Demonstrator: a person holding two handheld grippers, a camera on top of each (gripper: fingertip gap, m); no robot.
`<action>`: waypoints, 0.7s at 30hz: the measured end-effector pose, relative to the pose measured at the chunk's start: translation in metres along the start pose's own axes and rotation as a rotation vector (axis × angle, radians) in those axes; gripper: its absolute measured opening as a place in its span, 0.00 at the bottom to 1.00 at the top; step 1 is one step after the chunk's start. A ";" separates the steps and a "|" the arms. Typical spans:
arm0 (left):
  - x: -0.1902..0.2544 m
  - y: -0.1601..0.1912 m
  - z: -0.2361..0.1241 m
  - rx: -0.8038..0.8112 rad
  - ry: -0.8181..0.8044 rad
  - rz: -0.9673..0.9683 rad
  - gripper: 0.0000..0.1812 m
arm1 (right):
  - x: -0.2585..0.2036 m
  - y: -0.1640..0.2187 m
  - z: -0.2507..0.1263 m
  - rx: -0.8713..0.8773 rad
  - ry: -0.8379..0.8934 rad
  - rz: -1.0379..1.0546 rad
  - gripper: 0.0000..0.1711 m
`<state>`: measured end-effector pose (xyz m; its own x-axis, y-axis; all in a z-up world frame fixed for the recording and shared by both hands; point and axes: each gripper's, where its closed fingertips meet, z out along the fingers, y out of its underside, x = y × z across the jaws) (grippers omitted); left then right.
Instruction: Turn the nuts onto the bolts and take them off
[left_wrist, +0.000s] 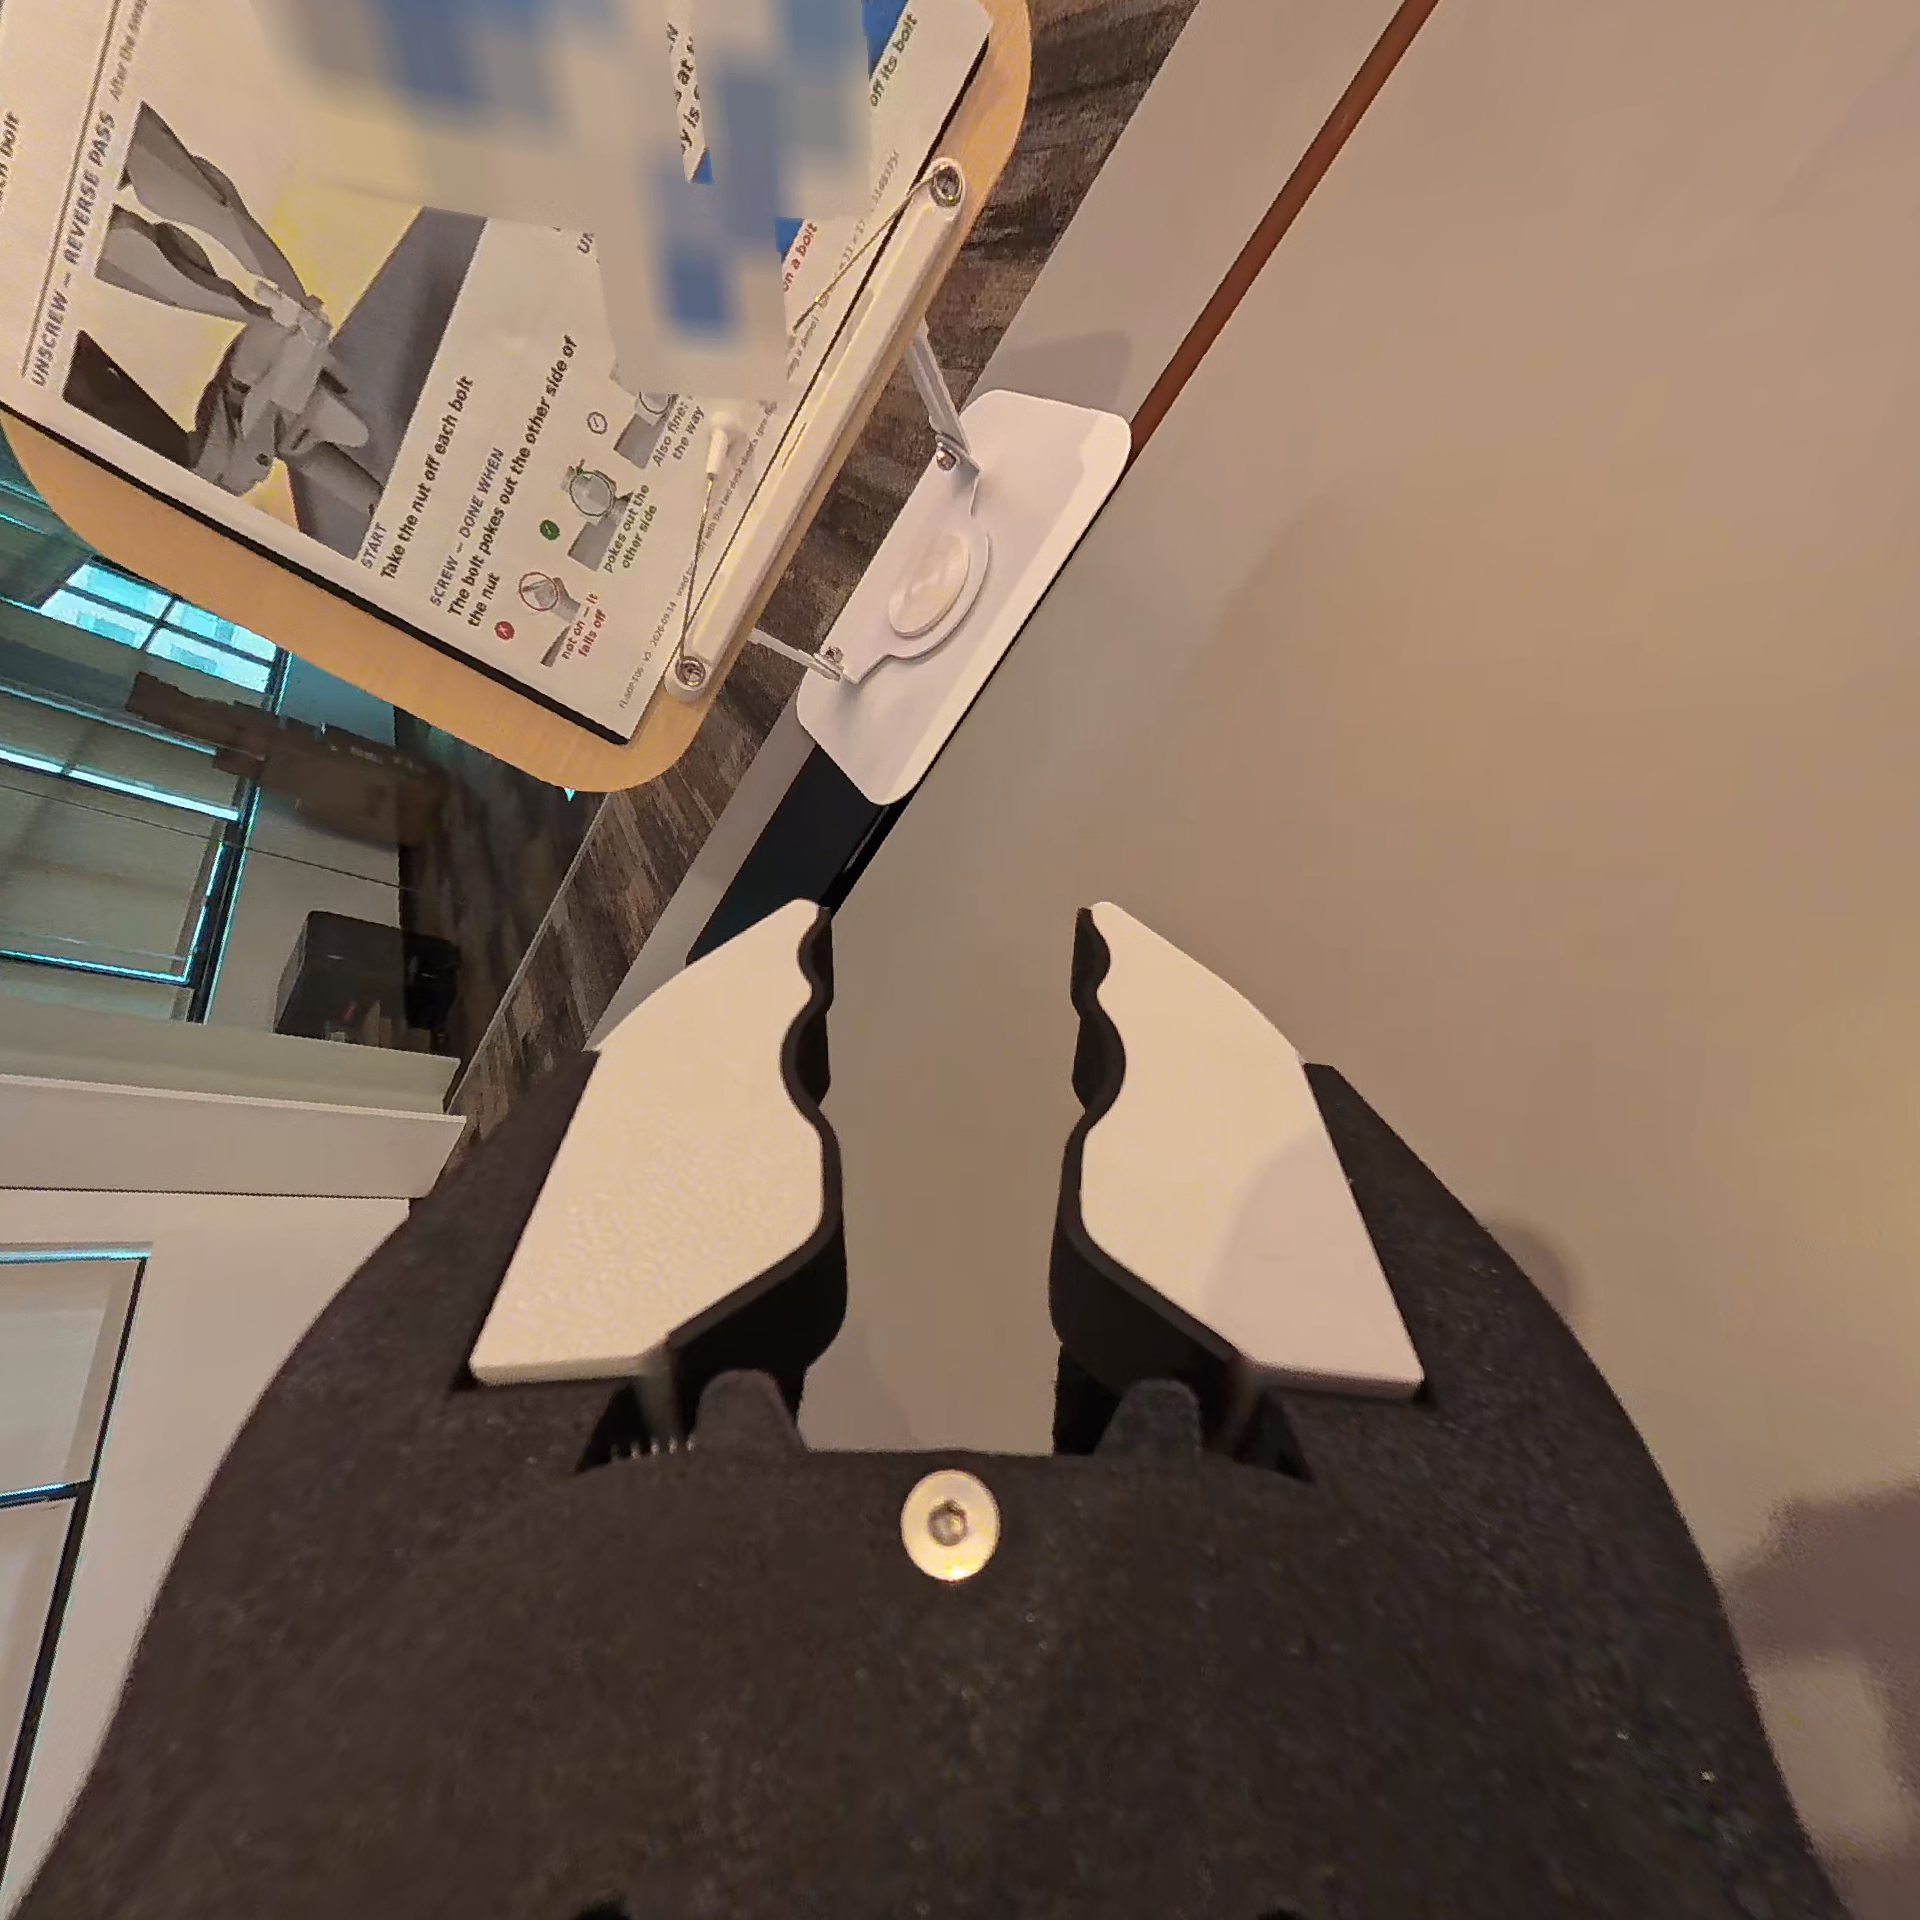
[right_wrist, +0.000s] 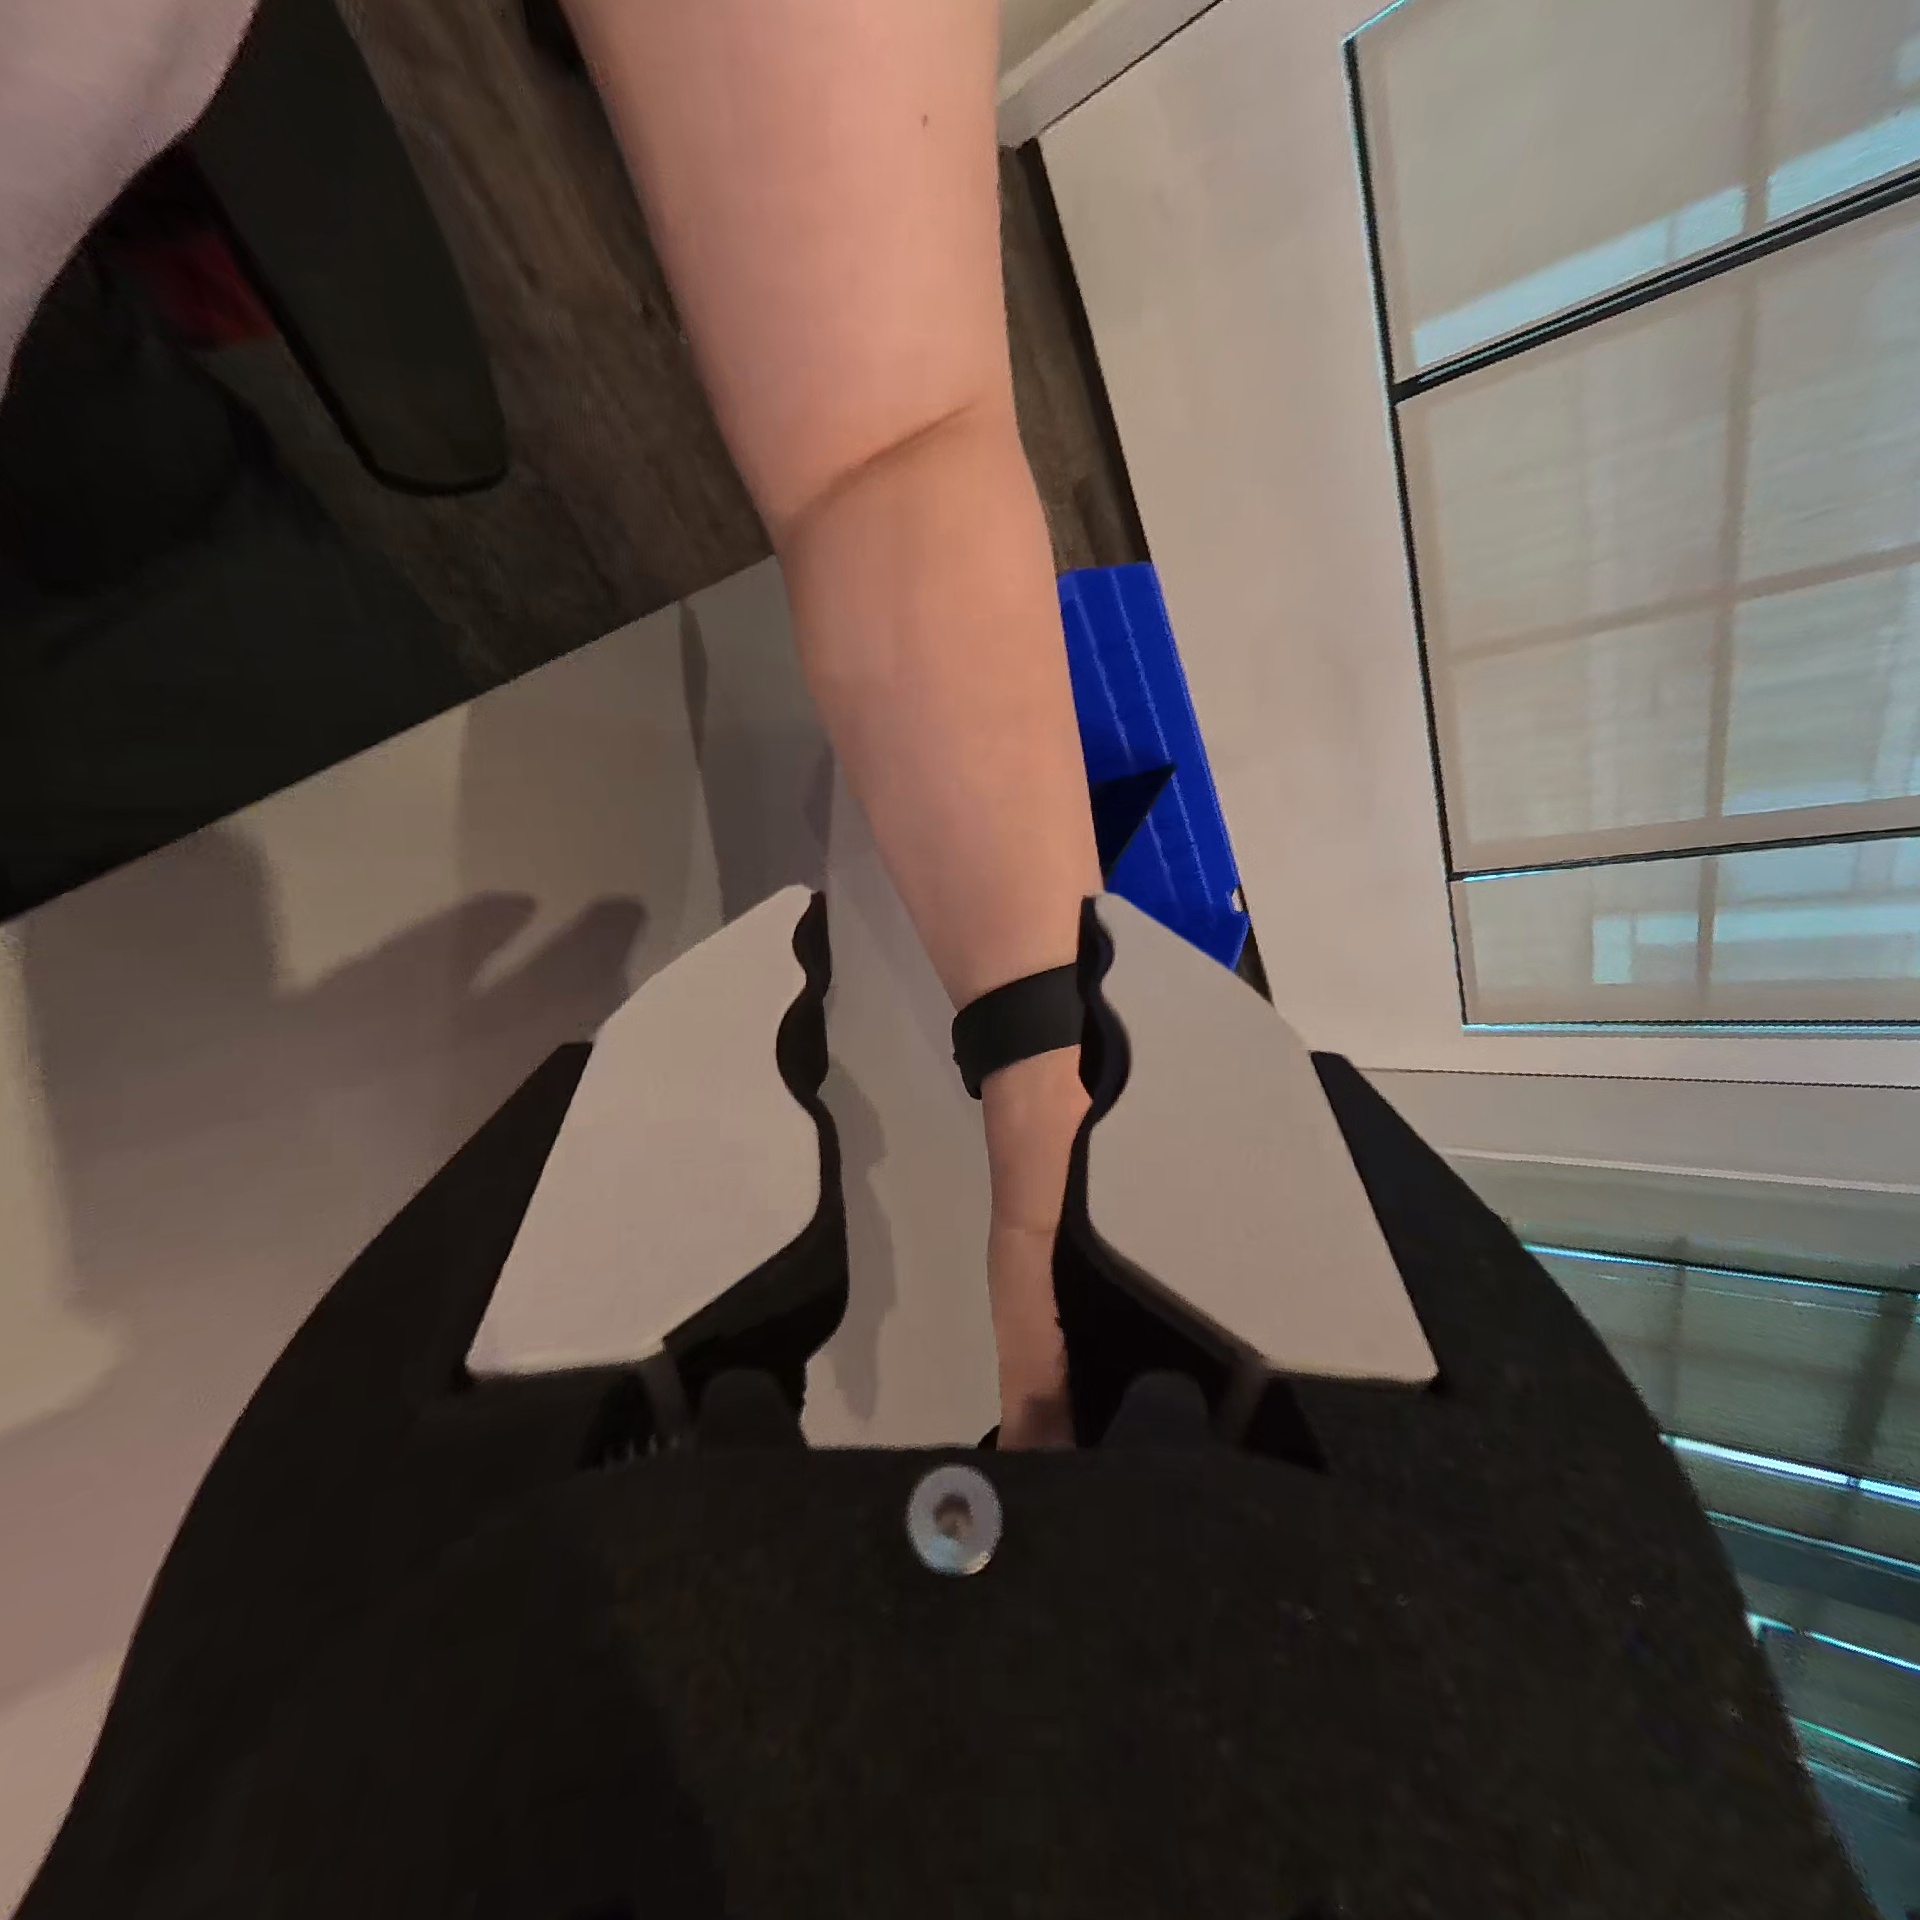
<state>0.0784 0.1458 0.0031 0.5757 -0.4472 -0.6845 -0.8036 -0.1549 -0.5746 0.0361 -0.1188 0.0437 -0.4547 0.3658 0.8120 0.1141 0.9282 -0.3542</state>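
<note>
No nuts or bolts show in either view. My left gripper (left_wrist: 954, 914) is open and empty, with its white-faced black fingers (left_wrist: 686, 1164) over the bare grey table (left_wrist: 1455, 831). My right gripper (right_wrist: 954, 909) is open and empty too, over the same grey table (right_wrist: 312, 1039). A person's forearm (right_wrist: 883, 520) with a black wristband (right_wrist: 1013, 1023) reaches down between the right gripper's fingers. A blue ribbed plastic block (right_wrist: 1153, 769) stands behind that arm, partly hidden by it.
A wooden board with a printed instruction sheet (left_wrist: 468, 364) leans on a white stand (left_wrist: 966, 603) at the table's edge. Grey carpet (left_wrist: 727, 748) lies beyond it. A window (right_wrist: 1662, 571) and a white wall (right_wrist: 1226, 416) are at the right. A dark chair (right_wrist: 208, 416) is at upper left. Some 25 centimetres of space lies between my two pairs of fingers.
</note>
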 end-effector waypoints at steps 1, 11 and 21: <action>0.000 0.000 0.000 0.000 0.001 -0.001 0.24 | 0.000 0.002 0.002 -0.010 -0.005 -0.007 0.26; 0.004 0.000 -0.002 0.005 0.004 0.010 0.24 | 0.002 0.004 0.012 -0.059 -0.025 -0.032 0.25; 0.000 -0.002 -0.012 0.035 0.030 -0.047 0.25 | 0.002 -0.023 -0.008 -0.029 0.021 -0.040 0.24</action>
<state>0.0785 0.1354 0.0094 0.6073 -0.4669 -0.6428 -0.7697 -0.1453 -0.6217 0.0395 -0.1393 0.0567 -0.4405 0.3293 0.8352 0.1219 0.9436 -0.3078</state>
